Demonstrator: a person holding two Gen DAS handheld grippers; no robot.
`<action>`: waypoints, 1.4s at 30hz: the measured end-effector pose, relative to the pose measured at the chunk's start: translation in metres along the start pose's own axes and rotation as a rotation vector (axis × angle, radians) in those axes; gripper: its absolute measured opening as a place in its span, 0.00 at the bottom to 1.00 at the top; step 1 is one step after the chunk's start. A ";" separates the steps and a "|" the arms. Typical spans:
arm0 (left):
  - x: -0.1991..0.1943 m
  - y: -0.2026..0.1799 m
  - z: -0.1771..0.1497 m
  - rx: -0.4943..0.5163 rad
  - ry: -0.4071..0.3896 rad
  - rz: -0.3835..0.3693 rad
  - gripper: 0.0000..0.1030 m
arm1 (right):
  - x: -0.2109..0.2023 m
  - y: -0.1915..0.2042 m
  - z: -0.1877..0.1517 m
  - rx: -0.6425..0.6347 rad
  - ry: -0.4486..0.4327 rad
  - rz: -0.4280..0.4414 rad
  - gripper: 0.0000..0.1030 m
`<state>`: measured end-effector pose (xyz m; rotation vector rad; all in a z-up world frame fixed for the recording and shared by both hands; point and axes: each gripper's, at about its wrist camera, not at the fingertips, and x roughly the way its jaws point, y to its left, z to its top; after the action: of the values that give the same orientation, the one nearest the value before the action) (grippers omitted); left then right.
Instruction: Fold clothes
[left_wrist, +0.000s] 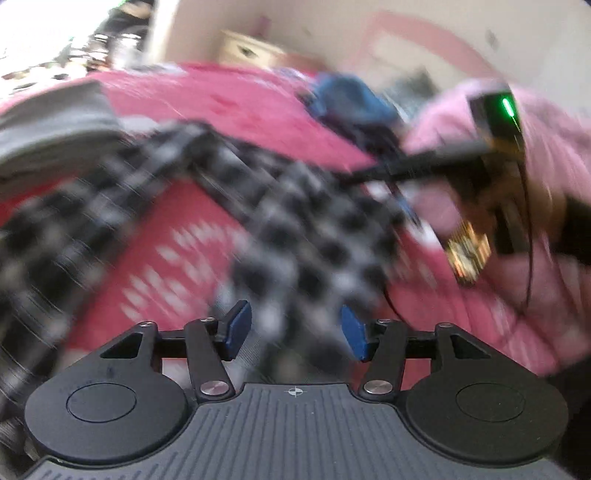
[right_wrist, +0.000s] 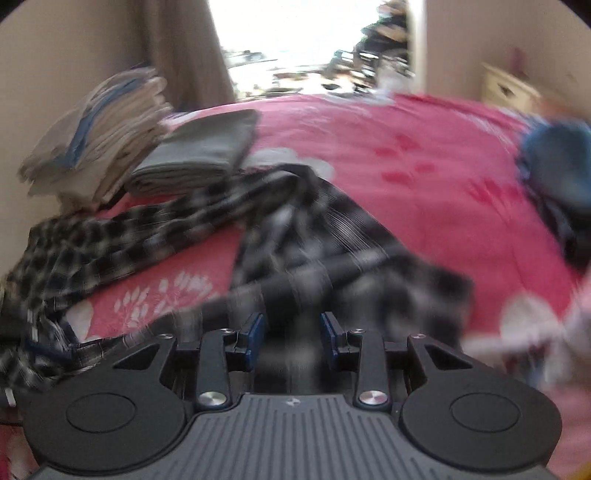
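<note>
A black-and-white checked shirt (left_wrist: 280, 206) lies spread and rumpled on a pink bed cover (left_wrist: 236, 107); it also shows in the right wrist view (right_wrist: 303, 236). My left gripper (left_wrist: 293, 332) is open just above the shirt's near part, with nothing between its blue pads (left_wrist: 236, 325). My right gripper (right_wrist: 291, 332) is open over the shirt's near edge, empty. In the left wrist view the right gripper's body (left_wrist: 491, 147) shows at the right, held by a person in pink. Both views are blurred by motion.
A folded grey garment (right_wrist: 199, 151) and a stack of folded light clothes (right_wrist: 99, 129) sit at the bed's far left. A blue garment pile (right_wrist: 557, 162) lies at the right. A cream cabinet (right_wrist: 509, 88) stands by the wall.
</note>
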<state>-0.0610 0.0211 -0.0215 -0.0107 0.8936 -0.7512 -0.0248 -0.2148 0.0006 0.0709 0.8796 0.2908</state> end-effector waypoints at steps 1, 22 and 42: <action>0.003 -0.009 -0.007 0.036 0.016 0.001 0.53 | -0.007 -0.008 -0.006 0.047 0.002 -0.008 0.34; 0.045 -0.091 -0.077 0.377 0.099 0.354 0.33 | 0.023 -0.105 -0.031 0.703 -0.025 -0.120 0.34; 0.053 -0.081 -0.076 0.221 0.098 0.428 0.14 | 0.023 -0.112 -0.064 0.733 0.010 0.028 0.41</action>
<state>-0.1413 -0.0488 -0.0825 0.4044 0.8628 -0.4474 -0.0351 -0.3192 -0.0780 0.7612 0.9587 -0.0182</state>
